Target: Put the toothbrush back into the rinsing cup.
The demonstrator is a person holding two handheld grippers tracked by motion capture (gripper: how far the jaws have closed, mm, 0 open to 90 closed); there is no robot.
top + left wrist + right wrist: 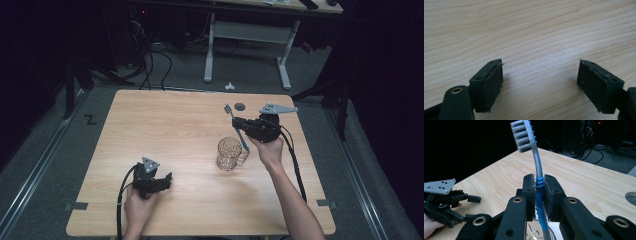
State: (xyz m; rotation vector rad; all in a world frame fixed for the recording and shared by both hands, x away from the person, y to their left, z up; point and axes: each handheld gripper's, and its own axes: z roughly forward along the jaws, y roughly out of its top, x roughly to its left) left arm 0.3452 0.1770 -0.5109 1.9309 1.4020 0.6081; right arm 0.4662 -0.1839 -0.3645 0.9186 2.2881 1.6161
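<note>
A blue-and-grey plastic toothbrush is clamped by the right gripper, bristles up, above a clear faceted glass mug on the pale wooden table. The left gripper, jaws spread wide and empty, is held well apart. A small dark disc lies near the far edge.
</note>
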